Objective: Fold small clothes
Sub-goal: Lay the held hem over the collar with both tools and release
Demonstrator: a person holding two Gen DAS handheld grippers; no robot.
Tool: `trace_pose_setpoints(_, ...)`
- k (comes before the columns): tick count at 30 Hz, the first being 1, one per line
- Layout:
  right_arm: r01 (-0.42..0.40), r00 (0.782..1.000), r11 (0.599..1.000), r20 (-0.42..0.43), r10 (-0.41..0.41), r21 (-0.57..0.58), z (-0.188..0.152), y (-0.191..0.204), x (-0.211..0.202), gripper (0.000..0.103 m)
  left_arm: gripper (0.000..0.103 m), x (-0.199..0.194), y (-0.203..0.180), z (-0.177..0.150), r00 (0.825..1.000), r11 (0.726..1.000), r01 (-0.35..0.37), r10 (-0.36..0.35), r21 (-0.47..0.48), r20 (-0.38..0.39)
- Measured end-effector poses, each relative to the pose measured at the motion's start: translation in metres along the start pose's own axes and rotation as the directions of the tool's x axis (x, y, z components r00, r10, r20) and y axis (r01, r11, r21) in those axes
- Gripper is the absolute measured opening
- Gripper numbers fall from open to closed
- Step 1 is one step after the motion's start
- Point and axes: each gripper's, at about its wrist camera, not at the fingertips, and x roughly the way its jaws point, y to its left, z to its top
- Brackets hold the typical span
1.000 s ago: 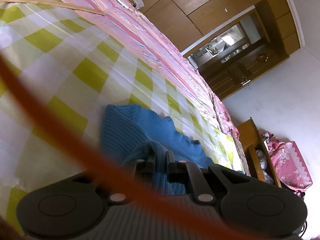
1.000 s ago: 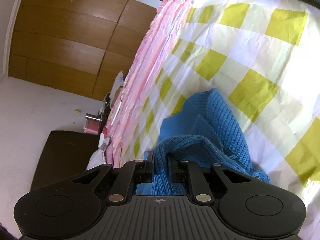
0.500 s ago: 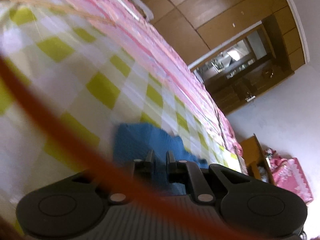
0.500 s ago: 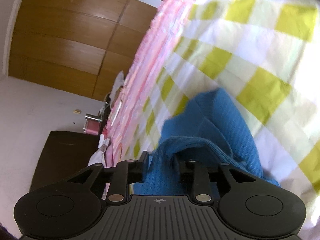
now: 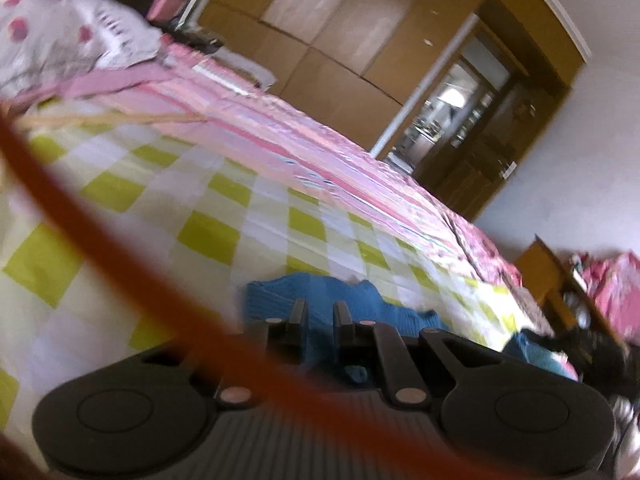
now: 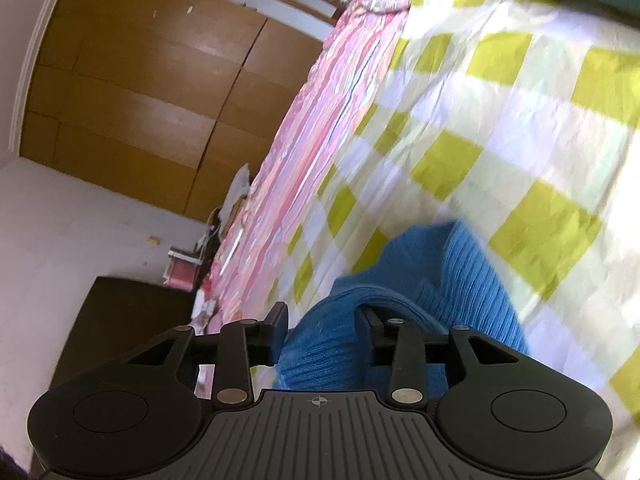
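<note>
Your right gripper (image 6: 322,322) stands released around a hump of the blue knit sweater (image 6: 452,280) — letting the fold settle on the checked sheet (image 6: 520,128). Your left gripper (image 5: 318,312) sits narrowed at the sweater's edge — whether it pinches cloth, you cannot tell.

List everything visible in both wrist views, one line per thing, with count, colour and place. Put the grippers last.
blue ribbed knit garment: one, blue, bunched on the checked sheet directly ahead of both grippers.
yellow-green and white checked bed sheet: one, covering the near part of the bed.
pink striped bed cover: one, pink, along the far side of the bed.
brown wooden wardrobe: one, brown panels, against the wall beyond the bed.
orange cable: one, blurred, crossing close to the left wrist camera.
left gripper: one, black, fingers narrowly apart with blue knit between them; grip unclear through blur.
right gripper: one, black, fingers spread, knit fold lying between them.
</note>
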Motion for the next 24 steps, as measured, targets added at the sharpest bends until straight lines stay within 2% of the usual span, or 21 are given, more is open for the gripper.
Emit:
trace_pose_setpoints(4, 0.005, 1.000, 1.000, 0.028, -0.005, -0.016, 0.004, -0.001, -0.005, 0.037, 0.025, -0.005, -0.007, -0.001, 1.000, 0.999, 0.024, -0.024, 0.023, 0.016)
trace_pose_setpoints(10, 0.080, 0.996, 0.978, 0.064, -0.068, -0.194, -0.005, 0.007, -0.023, 0.037, 0.026, -0.005, -0.004, -0.002, 1.000, 1.000, -0.002, 0.002, 0.019, 0.026)
trace_pose_setpoints(13, 0.133, 0.991, 0.937, 0.058, -0.120, -0.322, -0.014, 0.012, -0.026, 0.037, 0.026, -0.009, -0.006, -0.002, 0.999, 0.999, -0.019, 0.017, 0.031, 0.049)
trace_pose_setpoints(17, 0.185, 0.981, 0.849, 0.039, -0.191, -0.494, -0.035, 0.024, -0.015, 0.037, 0.027, -0.012, -0.019, -0.007, 0.998, 0.995, -0.025, 0.019, 0.099, 0.065)
trace_pose_setpoints(21, 0.232, 0.968, 0.815, 0.044, -0.247, -0.532, -0.042, 0.022, -0.004, 0.036, 0.028, -0.004, -0.031, -0.017, 1.000, 0.985, -0.013, 0.008, 0.172, 0.027)
trace_pose_setpoints(24, 0.279, 0.952, 0.787, 0.048, -0.303, -0.550, -0.041, 0.020, 0.001, 0.033, 0.030, 0.009, -0.035, -0.026, 0.997, 0.969, -0.074, 0.078, 0.235, -0.007)
